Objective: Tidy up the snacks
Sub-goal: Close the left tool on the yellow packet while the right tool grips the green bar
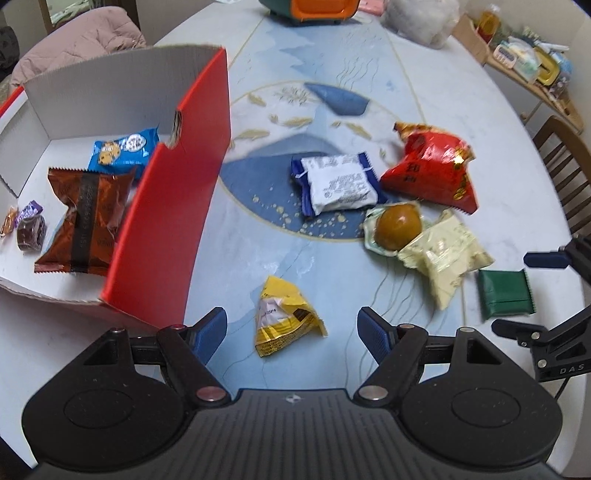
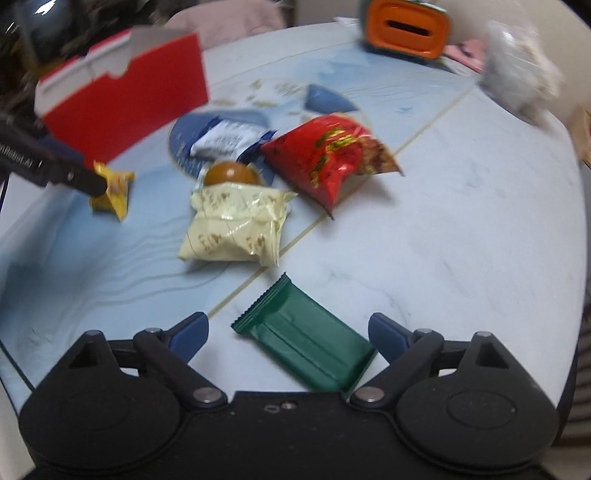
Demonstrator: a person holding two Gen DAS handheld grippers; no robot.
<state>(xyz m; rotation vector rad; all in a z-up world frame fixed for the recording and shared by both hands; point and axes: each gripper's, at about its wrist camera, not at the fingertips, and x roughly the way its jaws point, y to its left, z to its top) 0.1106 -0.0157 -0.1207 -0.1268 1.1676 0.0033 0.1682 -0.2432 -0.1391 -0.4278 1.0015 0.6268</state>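
My left gripper point(image 1: 291, 329) is open and points down at the table, with a yellow snack packet point(image 1: 284, 321) lying between its blue fingertips, untouched. To its left stands a red box point(image 1: 166, 221) with a white inside; it holds a blue cookie packet point(image 1: 123, 149), a brown packet point(image 1: 86, 218) and a small purple sweet point(image 1: 31, 225). My right gripper point(image 2: 288, 330) is open over a dark green packet point(image 2: 306, 347) that lies flat between its fingers; the pads do not press on it. A white-and-blue packet point(image 1: 338, 184), a red bag point(image 1: 432, 170), a brown ball in a wrapper point(image 1: 397, 225) and a pale yellow packet point(image 1: 443, 254) lie in the middle.
Crumbs point(image 1: 314, 221) are scattered on the round marble table. At the far edge stand an orange-and-green container point(image 1: 310, 11) and a white plastic bag point(image 1: 421, 22). A wooden chair point(image 1: 565, 166) is at the right and a cluttered shelf point(image 1: 528, 59) behind it.
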